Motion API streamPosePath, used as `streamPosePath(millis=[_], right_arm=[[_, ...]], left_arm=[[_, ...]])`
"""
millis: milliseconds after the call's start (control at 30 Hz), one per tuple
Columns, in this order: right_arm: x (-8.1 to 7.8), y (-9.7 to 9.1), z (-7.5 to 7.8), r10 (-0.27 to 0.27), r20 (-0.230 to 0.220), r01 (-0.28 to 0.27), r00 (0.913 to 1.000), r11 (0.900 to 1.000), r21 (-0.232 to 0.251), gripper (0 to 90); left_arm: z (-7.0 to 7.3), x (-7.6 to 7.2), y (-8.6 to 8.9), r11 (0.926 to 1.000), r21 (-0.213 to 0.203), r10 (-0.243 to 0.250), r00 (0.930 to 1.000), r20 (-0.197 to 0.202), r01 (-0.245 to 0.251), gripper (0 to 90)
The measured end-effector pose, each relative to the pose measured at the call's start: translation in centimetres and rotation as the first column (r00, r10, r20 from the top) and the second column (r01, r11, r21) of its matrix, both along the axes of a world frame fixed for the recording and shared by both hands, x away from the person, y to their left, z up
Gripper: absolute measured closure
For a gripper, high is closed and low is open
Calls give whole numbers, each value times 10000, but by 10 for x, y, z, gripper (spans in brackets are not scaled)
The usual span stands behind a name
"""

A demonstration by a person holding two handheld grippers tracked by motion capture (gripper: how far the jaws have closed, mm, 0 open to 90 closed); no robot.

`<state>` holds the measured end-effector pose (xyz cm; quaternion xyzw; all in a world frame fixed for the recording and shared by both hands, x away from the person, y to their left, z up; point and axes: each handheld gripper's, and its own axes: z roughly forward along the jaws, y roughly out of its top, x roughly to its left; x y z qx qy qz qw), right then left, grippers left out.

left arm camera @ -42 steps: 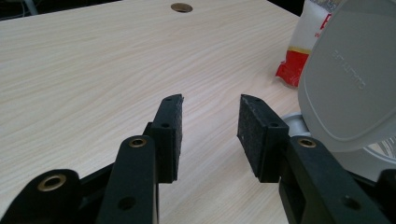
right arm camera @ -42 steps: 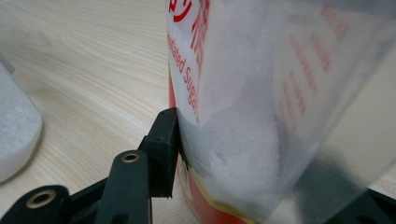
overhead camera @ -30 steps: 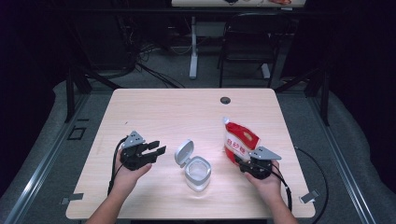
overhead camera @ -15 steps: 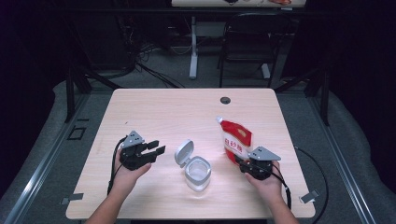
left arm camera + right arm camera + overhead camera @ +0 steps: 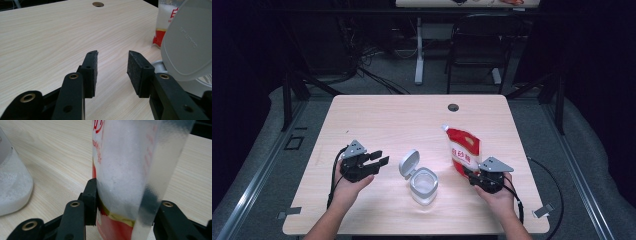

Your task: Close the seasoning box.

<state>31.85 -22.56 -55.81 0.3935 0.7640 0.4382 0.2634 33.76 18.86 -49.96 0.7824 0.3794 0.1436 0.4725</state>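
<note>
Two grippers work at a pale wooden table [image 5: 382,120]. The right gripper [image 5: 472,176] pinches a red-and-white stand-up pouch [image 5: 463,150] near its bottom; its jaws have just been closing, and in the right gripper view the pads press both sides of the pouch [image 5: 125,170]. The pouch stands on the table's right half, leaning away from the person, its white spout corner uppermost. Its front is red with white lettering on a pale panel. Its back, seen from the right gripper, is clear film that shows white grains heaped inside above a red-and-yellow base.

The left gripper [image 5: 377,159] rests in the hand at the left, its jaws spread with only bare wood between the pads [image 5: 90,72]. Between the two hands stands a clear plastic jar [image 5: 423,185] holding white grains, its grey hinged lid [image 5: 408,163] flipped up toward the left gripper.

A round cable hole [image 5: 453,107] sits near the table's far edge. Around the table the room is dark, with grey floor, loose cables, a white table leg [image 5: 419,52] and a black chair [image 5: 477,50] beyond.
</note>
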Motion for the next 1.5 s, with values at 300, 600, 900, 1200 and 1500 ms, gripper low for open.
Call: streamPosePath(millis=[300,600,900,1200,1500], right_arm=[[0,-3,-2,417,-25,-417,9991,9990,-163,585],[0,-11,-9,638,-308,-632,9975,9978,193,582],[4,-13,-13,650,-337,-618,9973,9942,878,541],[10,-14,-18,653,-206,-616,9977,9871,1475,469],[17,-11,-24,499,-151,-467,9986,9847,1678,447]], left_arm=[[0,0,1,10000,-49,18,10000,61,-17,608],[0,0,1,10000,-28,7,10000,38,-7,608],[0,0,0,10000,-13,-4,10000,27,4,608],[0,1,0,10000,-21,11,10000,5,-11,608],[-2,1,0,10000,-3,41,10000,-29,-41,607]])
